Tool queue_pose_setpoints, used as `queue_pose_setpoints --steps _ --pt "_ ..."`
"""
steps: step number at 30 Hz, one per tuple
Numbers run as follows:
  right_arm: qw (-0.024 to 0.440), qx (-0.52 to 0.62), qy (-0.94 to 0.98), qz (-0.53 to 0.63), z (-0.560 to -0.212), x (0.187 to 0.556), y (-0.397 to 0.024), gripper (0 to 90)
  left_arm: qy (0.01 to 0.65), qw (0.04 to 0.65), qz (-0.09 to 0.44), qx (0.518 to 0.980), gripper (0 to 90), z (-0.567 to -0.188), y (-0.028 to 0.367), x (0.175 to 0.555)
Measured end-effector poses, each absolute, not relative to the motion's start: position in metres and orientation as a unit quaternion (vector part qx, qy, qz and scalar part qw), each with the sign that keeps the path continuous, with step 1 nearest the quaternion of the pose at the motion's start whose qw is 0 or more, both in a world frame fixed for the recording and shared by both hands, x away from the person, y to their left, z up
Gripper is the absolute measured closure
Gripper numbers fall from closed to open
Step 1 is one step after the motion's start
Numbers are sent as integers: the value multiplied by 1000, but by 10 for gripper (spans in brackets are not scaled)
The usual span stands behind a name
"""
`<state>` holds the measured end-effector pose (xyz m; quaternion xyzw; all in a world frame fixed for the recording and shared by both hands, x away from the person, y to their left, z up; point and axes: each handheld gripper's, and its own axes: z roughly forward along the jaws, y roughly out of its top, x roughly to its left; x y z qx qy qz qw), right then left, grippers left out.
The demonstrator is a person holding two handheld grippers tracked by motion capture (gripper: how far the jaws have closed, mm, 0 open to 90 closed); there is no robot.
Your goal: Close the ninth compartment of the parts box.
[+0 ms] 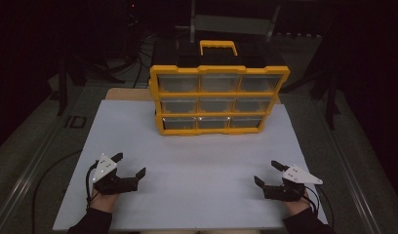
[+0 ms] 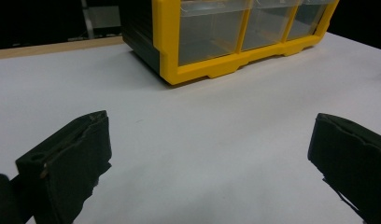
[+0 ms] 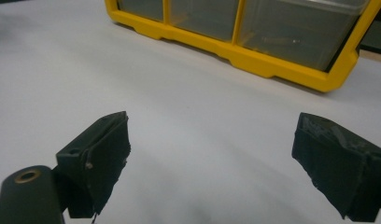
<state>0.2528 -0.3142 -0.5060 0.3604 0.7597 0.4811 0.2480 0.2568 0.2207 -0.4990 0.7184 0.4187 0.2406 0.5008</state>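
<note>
- A yellow drawer cabinet (image 1: 219,99) stands upright at the far middle of a white board (image 1: 187,161), its front of nine clear drawers — three rows of three — facing the person, a yellow handle (image 1: 217,47) on top.
- The left gripper (image 1: 130,165) rests low over the near left corner of the board, jaws spread wide and holding nothing; a hand (image 1: 103,200) and dark sleeve come in behind it from the bottom edge.
- The right gripper (image 1: 267,172) sits at the near right corner, jaws likewise spread wide and empty, well apart from the cabinet.
- In the left gripper view the two black jaws frame bare white board, with the cabinet's lower left corner and bottom drawers (image 2: 212,35) ahead.
- In the right gripper view the jaws stand equally wide, the cabinet's bottom row (image 3: 291,32) ahead and to the right — something small lies inside the rightmost drawer, too blurred to identify.
- Both grippers lie well apart from each other, the cabinet midway between them and farther back.
</note>
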Motion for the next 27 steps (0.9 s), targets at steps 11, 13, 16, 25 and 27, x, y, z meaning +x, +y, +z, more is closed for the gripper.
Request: queue_pose_setpoints --steps 11,13,16,25,27 --pt "262 362 763 467 -511 261 -306 111 419 499 243 719 1 -499 220 257" --pt "262 358 764 468 -510 262 -305 111 420 499 243 718 2 -500 220 257" --pt "260 355 763 473 -509 263 -303 111 421 499 243 717 1 -500 221 256" --pt "258 353 754 490 -507 264 -302 112 421 497 241 719 1 -501 221 257" --pt "258 352 754 490 -507 263 -303 111 420 497 241 720 2 -501 221 257"
